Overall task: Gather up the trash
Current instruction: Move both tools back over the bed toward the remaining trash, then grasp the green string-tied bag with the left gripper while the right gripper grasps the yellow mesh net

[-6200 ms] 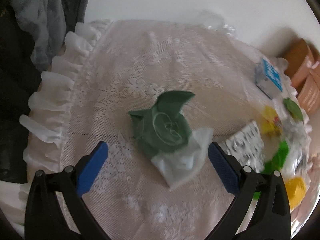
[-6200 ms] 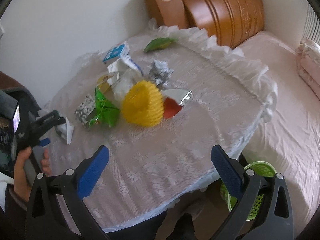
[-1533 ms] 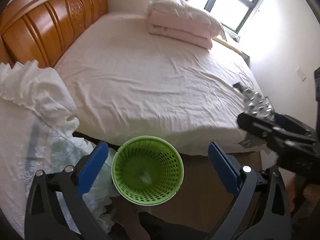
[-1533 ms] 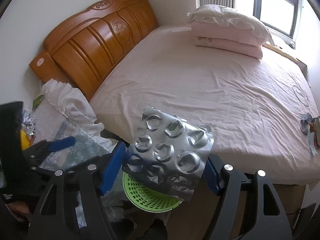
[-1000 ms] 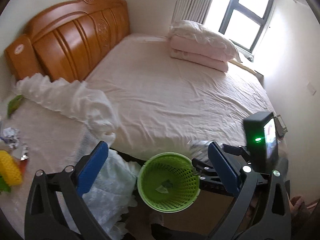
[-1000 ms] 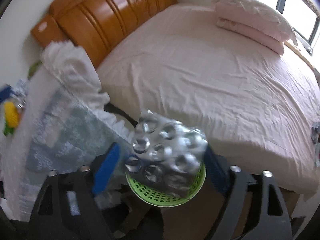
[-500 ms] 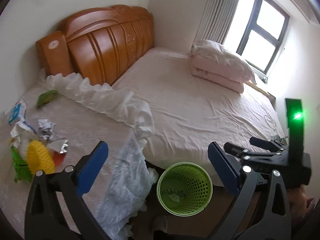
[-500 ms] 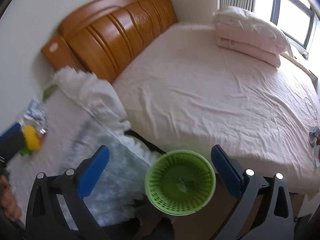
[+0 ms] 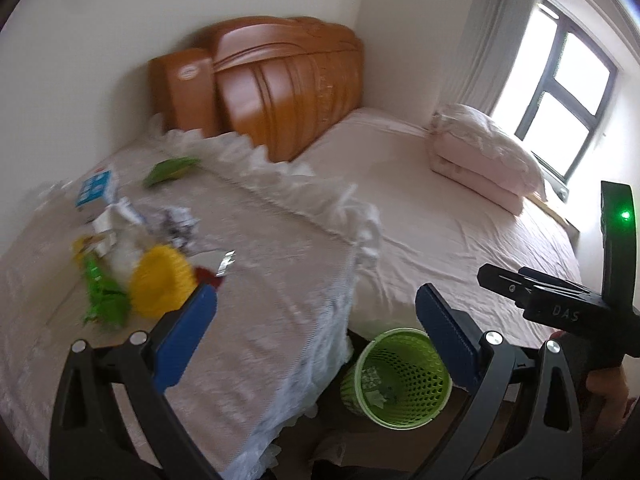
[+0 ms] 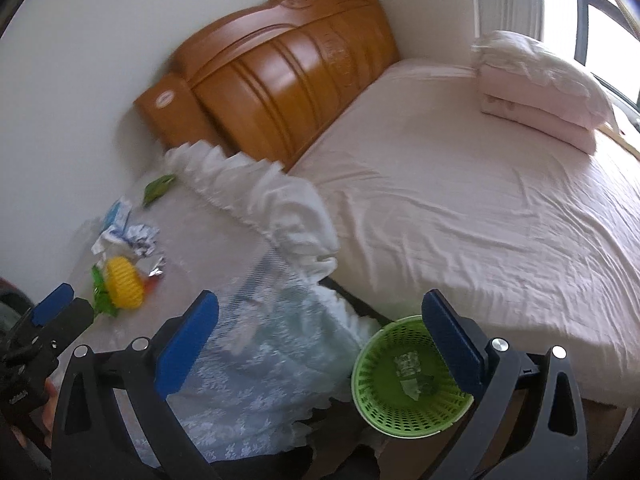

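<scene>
A green mesh bin (image 9: 396,380) (image 10: 404,380) stands on the floor between the table and the bed, with a silver blister pack and scraps inside. My left gripper (image 9: 316,330) is open and empty, above the table's near edge. My right gripper (image 10: 320,328) is open and empty too, above the bin and the hanging cloth. Trash lies on the lace tablecloth (image 9: 260,280): a yellow foam net (image 9: 162,286) (image 10: 122,282), green wrappers (image 9: 104,300), crumpled foil (image 9: 218,262), a blue-and-white carton (image 9: 94,190) and a green leaf-like packet (image 9: 170,168) (image 10: 158,192).
A bed with a pink sheet (image 10: 480,208), folded pink bedding (image 10: 540,96) and a wooden headboard (image 10: 280,72) fills the right side. A window (image 9: 568,100) is at the far right. The white ruffled cloth edge (image 10: 280,200) hangs beside the bin.
The right gripper let go of the silver blister pack, which now lies in the bin, and rose. The left gripper swung left towards the table, bringing the trash pile into view.
</scene>
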